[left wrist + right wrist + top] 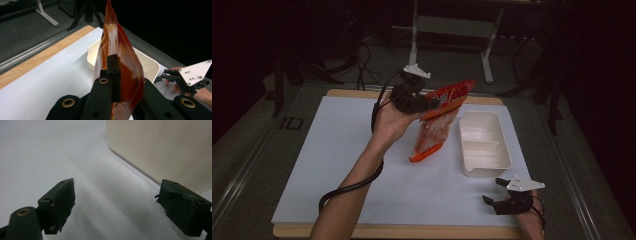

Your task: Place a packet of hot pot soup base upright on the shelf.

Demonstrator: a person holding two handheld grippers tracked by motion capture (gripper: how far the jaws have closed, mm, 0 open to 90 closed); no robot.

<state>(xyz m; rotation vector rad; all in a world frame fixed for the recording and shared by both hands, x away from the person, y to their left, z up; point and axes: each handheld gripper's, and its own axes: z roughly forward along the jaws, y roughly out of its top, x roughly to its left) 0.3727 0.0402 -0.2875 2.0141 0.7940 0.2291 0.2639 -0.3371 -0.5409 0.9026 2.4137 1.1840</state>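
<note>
— Starting at the left, we see the left gripper (428, 104) raised above the white sheet (337, 160), its jaws pinched tight on the upper part of an orange-red food pouch (439, 122).

— Agreed. The pouch hangs tilted, its top edge pointing up toward the right and its bottom corner low over the sheet; we cannot tell from the high view whether that corner touches the sheet. In the left gripper view the pouch (125, 65) stands edge-on between the jaws.

— Just right of the pouch sits the cream two-compartment tray (484, 145), flat on the sheet.

— And near the tray's front edge, at the right, our right gripper (497, 194) rests low by the sheet. In the right gripper view its jaws stand spread wide, nothing between them, and the tray's wall (160, 147) rises just ahead.
</note>
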